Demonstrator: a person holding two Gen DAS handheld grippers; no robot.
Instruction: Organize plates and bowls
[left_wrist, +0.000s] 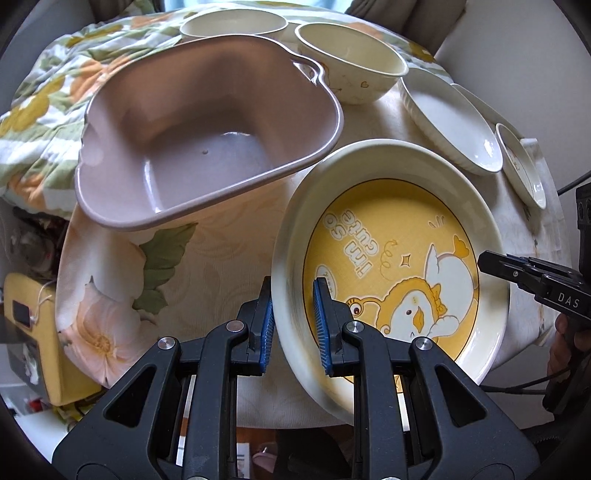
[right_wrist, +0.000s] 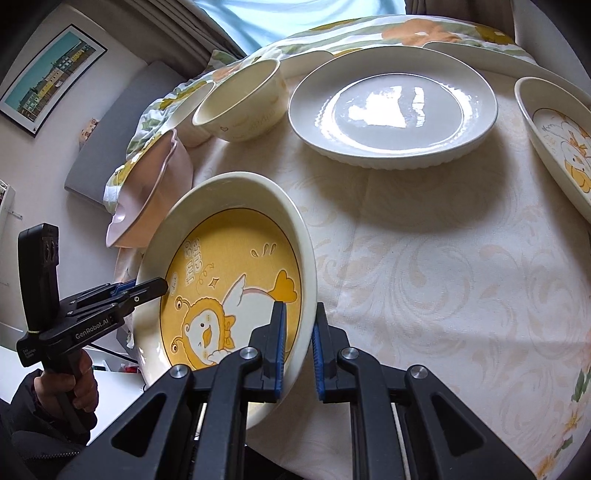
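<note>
The worktop (right_wrist: 424, 258) is the biggest thing here, round-looking and covered in a cream damask cloth with peach flowers printed near the edge. Next down is the dusty-pink plastic tub (left_wrist: 207, 147), smooth and matte with a wavy, scalloped rim, sitting empty at the left side.

Then the star of the show: the yellow cartoon plate (left_wrist: 391, 266), a deep glossy ceramic one with a cream rim and a duck-in-a-hood print. It's held tilted just above the near edge of the worktop, right next to the tub. The left hand-held gripper (left_wrist: 293, 325) is clamped on its left rim, blue ribbed pads either side, and the right hand-held gripper (right_wrist: 298, 350) is clamped on the opposite rim (so it's a two-handed carry).

My read: this is the carry step, and the next move is probably lowering the plate level into the tub or onto a stack, with both sides released together so it doesn't tip.

Smaller stuff behind: a white fluted-edge plate (right_wrist: 391, 110), a duck-print oval dish (right_wrist: 561, 147), and two cream bowls (left_wrist: 351, 62) with little heart doodles on the near one.
</note>
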